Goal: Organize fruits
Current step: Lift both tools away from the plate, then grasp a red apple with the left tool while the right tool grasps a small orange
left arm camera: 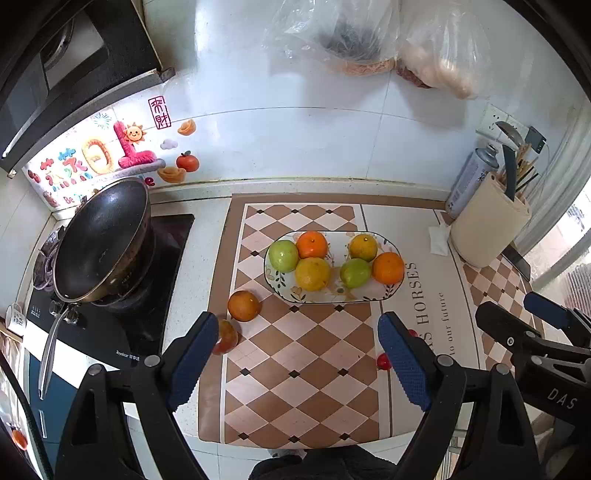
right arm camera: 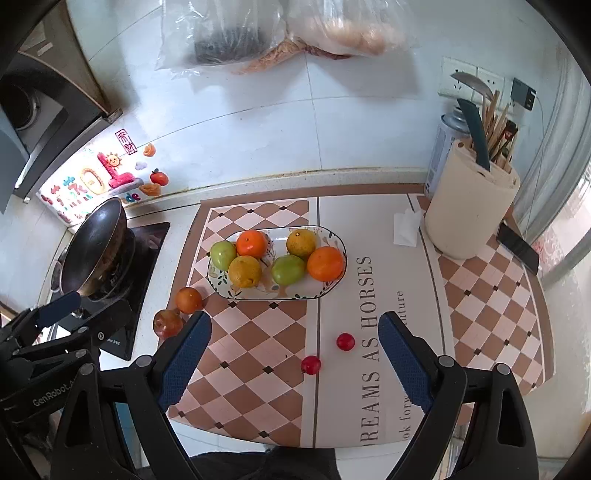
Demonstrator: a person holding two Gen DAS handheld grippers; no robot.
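An oval patterned plate [left arm camera: 369, 295] [right arm camera: 221, 291] on the checkered mat holds several oranges and green fruits. A loose orange [left arm camera: 243, 305] [right arm camera: 188, 300] and a reddish apple [left arm camera: 225, 336] [right arm camera: 168, 323] lie on the mat left of the plate. Two small red fruits [right arm camera: 345, 341] [right arm camera: 311, 364] lie in front of the plate; one shows in the left wrist view [left arm camera: 383, 361]. My left gripper [left arm camera: 299, 358] is open and empty above the mat's front. My right gripper [right arm camera: 295, 356] is open and empty, with the two small red fruits between its fingers' lines.
A black wok [left arm camera: 103, 240] sits on the stove at left. A cream utensil holder [right arm camera: 469, 214] with a spray can behind it stands at right, a tissue [right arm camera: 406, 227] beside it and a phone [right arm camera: 517, 247] near the window. Plastic bags [right arm camera: 236, 33] hang on the wall.
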